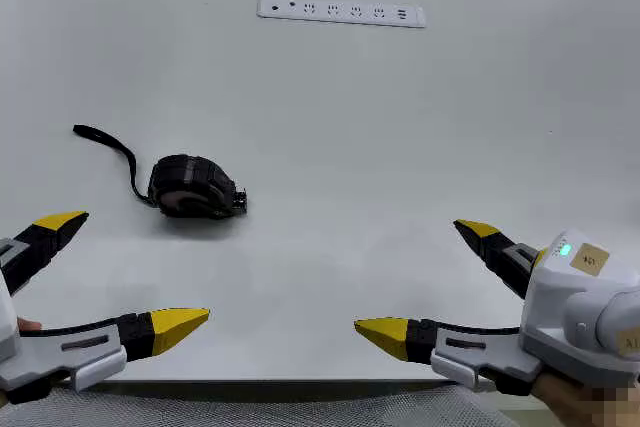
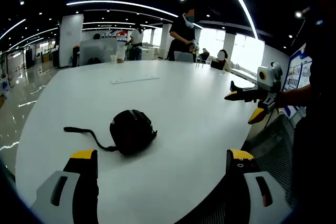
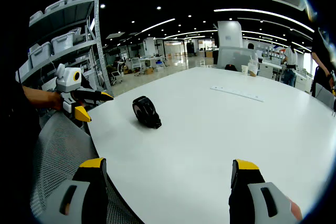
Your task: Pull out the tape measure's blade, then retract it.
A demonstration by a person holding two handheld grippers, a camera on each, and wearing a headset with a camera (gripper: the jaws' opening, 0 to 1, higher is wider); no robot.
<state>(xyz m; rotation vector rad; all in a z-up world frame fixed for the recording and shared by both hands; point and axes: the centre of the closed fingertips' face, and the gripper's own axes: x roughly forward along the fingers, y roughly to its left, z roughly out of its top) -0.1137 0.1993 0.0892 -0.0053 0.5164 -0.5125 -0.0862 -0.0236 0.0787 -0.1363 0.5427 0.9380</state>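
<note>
Ahead of the left gripper (image 1: 130, 268) lies the tape measure (image 1: 195, 188), untouched and wound in. That gripper and the right gripper (image 1: 422, 278) gape wide, empty; pull-out and retraction both remain.

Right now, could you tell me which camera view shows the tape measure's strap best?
The head view: seen from above, the whole strap curves away from the tape measure. The left gripper view shows the strap foreshortened; in the right gripper view the tape measure is too small to pick out its strap.
</note>
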